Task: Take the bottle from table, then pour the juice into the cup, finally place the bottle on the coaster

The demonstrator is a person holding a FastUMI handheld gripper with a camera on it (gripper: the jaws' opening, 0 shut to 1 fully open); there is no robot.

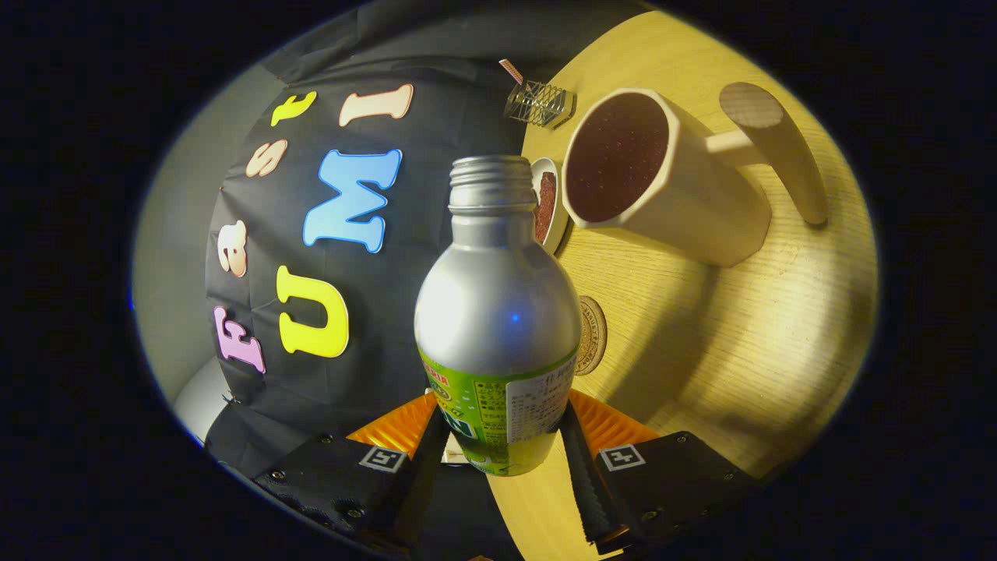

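Clamped on the bottle (495, 312), our gripper (505, 448) holds it tilted just short of the cup (662, 183). We should keep rotating slowly, neck seemingly over the rim.

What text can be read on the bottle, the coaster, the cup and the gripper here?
bottle, green label: print too small and blurred to read.
coaster: ring of lettering, too small to read.
cup: none.
gripper, shut on the bottle: square markers on its fingers, patterns only, no words.
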